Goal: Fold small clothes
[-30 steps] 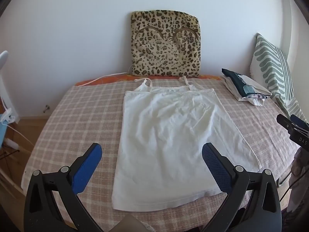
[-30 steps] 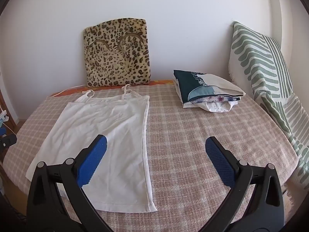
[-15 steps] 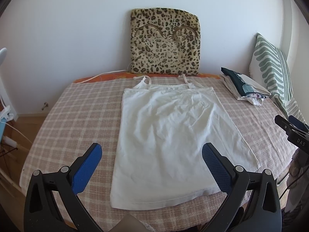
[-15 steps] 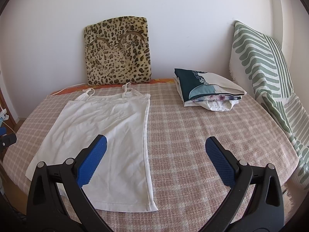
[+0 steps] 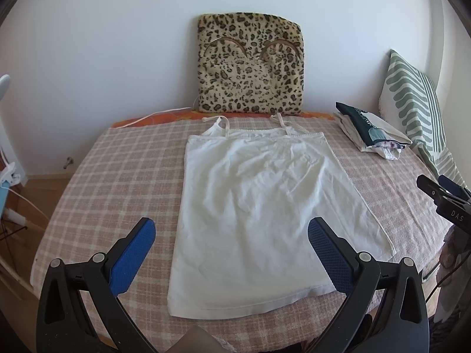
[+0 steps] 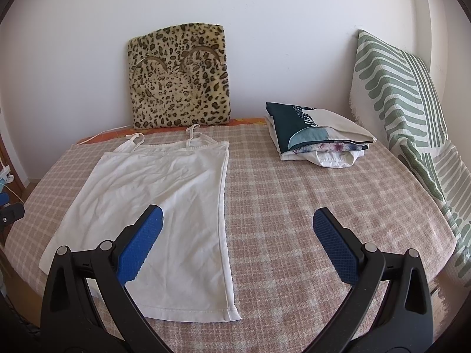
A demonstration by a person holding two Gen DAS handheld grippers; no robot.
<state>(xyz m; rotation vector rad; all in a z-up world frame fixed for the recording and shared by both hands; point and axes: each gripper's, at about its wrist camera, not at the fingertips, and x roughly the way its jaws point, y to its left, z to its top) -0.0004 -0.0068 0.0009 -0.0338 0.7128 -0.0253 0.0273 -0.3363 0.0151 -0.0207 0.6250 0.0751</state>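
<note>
A white strappy top [image 5: 259, 203] lies spread flat on the checked bed cover [image 5: 117, 182], straps toward the wall and hem toward me. My left gripper [image 5: 232, 253] hovers open above the hem, holding nothing. In the right wrist view the same top [image 6: 159, 206] lies to the left. My right gripper [image 6: 238, 244] is open and held above the top's right edge and the bare cover [image 6: 294, 206]. The right gripper's tip [image 5: 441, 197] shows at the right edge of the left wrist view.
A leopard-print cushion [image 5: 250, 64] leans on the wall behind the top. A stack of folded clothes [image 6: 318, 135] sits at the back right, beside a green-striped pillow [image 6: 400, 103]. A white cable [image 5: 153, 116] runs along the bed's far edge.
Both grippers have drawn slightly back and up, so the top sits a little higher in both views. The top itself has not moved, and both grippers stay open.
</note>
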